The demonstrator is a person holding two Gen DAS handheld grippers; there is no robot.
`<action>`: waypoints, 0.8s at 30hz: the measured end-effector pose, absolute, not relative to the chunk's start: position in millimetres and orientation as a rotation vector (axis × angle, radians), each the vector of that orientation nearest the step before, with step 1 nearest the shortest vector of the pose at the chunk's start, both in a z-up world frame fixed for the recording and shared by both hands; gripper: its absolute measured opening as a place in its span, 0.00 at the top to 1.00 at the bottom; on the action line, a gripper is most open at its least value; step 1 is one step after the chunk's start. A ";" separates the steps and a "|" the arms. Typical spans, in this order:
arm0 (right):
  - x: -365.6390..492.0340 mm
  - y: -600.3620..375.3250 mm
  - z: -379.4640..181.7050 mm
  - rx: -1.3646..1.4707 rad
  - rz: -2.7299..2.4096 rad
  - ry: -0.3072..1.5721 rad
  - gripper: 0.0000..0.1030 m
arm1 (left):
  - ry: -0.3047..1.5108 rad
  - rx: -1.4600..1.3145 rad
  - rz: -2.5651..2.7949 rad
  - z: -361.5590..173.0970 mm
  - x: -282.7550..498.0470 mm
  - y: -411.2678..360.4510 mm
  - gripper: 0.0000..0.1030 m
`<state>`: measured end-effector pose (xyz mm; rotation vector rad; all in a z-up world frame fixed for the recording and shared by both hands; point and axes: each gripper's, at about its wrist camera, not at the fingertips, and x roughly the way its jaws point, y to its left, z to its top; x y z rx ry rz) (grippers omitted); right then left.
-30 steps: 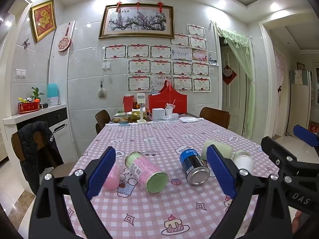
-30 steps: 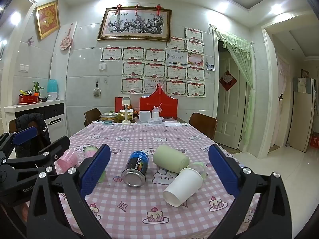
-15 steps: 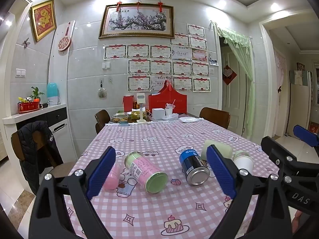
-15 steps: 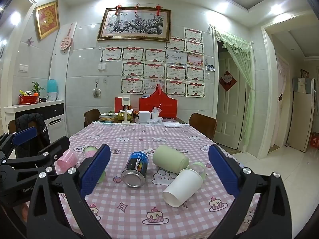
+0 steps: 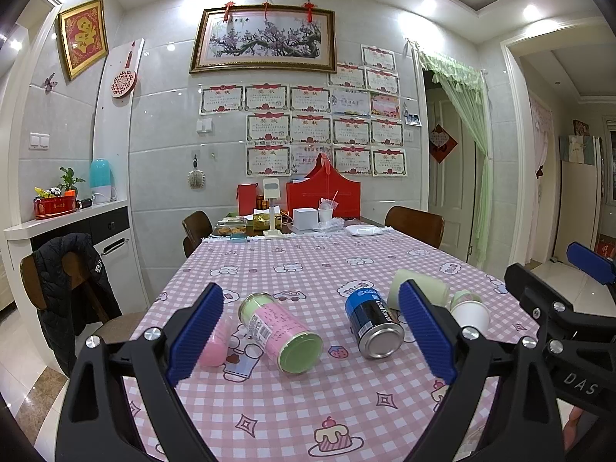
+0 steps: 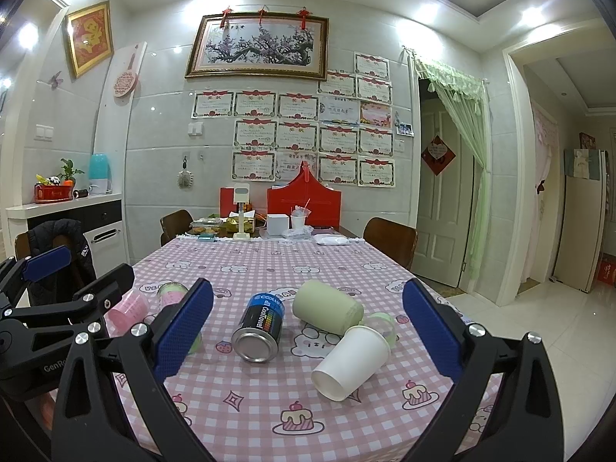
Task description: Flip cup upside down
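Both my grippers are spread wide and empty, hovering above the near edge of the table [image 6: 269, 415], nothing between the fingers. Left gripper [image 5: 308, 331] faces the left half of the clutter, right gripper [image 6: 308, 327] faces the right half, so each covers its own side. The likely target is the white paper cup [image 6: 352, 362]: it lies on its side on the checked cloth, mouth toward me and slightly left, base resting against a small clear green cup [image 6: 383, 325] behind it. It sits between my right fingers in that view, nearer the right one, so I judge the right gripper is the one lined up for it. Just behind and left of it is a pale green cup [image 6: 327, 308], also on its side. A blue can [image 6: 260, 327] lies left of that, bottom toward me. Further left, a pink-labelled jar [image 5: 279, 333] and a pink cup [image 5: 215, 342], both lying down, the pink cup partly hidden behind my left finger. Nothing flipped yet. Paper wall is soft, so a light squeeze across the body. With the cup lying down, the flip needs a turn of the wrist to set it rim-down. Risk: nudging the green cup, or rolling the can.
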<state>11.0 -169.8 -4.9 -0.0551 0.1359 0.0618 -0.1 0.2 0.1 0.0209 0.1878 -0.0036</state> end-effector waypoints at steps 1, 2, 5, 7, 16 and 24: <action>12.0 -170.2 -5.5 -0.055 0.061 0.137 0.08 | 0.189 0.020 -0.005 0.1 -0.1 0.2 0.12; 10.9 -172.7 -4.2 -0.055 0.060 0.137 0.08 | 0.190 0.020 -0.006 -1.0 2.6 -1.3 0.12; 11.3 -173.6 -4.6 -0.055 0.060 0.138 0.08 | 0.191 0.018 -0.008 -2.3 4.5 -4.4 0.12; 11.3 -173.5 -4.7 -0.054 0.061 0.138 0.08 | 0.191 0.021 -0.006 -2.4 4.6 -4.6 0.12; 13.7 -175.1 -8.1 -0.054 0.060 0.139 0.08 | 0.193 0.019 -0.008 -5.6 7.2 -4.3 0.12; 13.6 -174.8 -8.0 -0.053 0.060 0.140 0.08 | 0.196 0.019 -0.008 -9.6 10.2 -4.5 0.12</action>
